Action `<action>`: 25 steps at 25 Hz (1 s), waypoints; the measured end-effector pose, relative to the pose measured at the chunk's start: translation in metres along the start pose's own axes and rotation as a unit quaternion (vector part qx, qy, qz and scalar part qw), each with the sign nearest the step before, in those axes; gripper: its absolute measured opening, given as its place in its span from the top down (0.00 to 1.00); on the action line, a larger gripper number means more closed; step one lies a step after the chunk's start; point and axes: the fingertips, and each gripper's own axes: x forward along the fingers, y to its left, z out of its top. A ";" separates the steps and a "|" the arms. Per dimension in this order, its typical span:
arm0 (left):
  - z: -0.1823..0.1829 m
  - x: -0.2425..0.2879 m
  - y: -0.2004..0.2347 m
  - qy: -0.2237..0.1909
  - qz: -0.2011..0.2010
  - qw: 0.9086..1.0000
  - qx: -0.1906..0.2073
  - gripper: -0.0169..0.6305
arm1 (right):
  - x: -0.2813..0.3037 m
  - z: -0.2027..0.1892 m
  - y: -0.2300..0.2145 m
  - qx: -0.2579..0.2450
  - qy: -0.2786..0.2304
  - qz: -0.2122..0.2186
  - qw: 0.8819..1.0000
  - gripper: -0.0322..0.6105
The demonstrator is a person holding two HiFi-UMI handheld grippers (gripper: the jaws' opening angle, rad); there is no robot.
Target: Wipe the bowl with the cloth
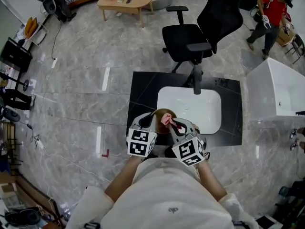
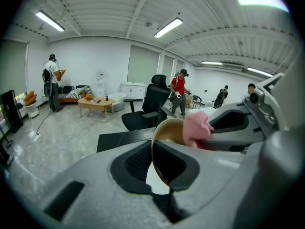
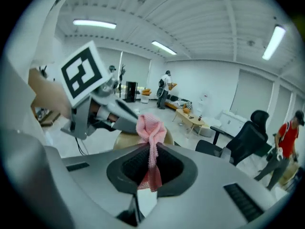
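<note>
Meeting at lower centre of the head view, the left gripper has its jaws clamped on the rim of the bowl, while the right gripper jaws pinch the pink cloth at the bowl's mouth.

No word, brand or number could be read anywhere; the only signs were black-and-white square patterns, not letters, on the left marker cube and, at its three o'clock, the right marker cube.

bowl and cloth together at the near edge of the basin; office chair right behind the basin; coffee table way behind it, off left; tub to its right
</note>
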 end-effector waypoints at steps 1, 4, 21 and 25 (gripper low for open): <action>0.000 0.000 0.002 0.000 0.001 1.000 -0.004 0.94 | -0.002 0.003 -0.003 0.028 -0.014 0.002 1.000 0.91; -0.005 0.000 0.009 0.005 0.005 1.000 -0.020 0.94 | -0.007 0.012 -0.010 0.105 -0.052 0.014 0.993 0.91; -0.090 0.038 0.083 0.077 0.057 0.977 -0.189 0.94 | -0.020 -0.022 -0.031 0.217 -0.056 0.019 0.974 0.91; -0.117 0.055 0.102 0.094 0.082 0.964 -0.234 0.94 | -0.021 -0.036 -0.032 0.222 -0.038 0.018 0.974 0.91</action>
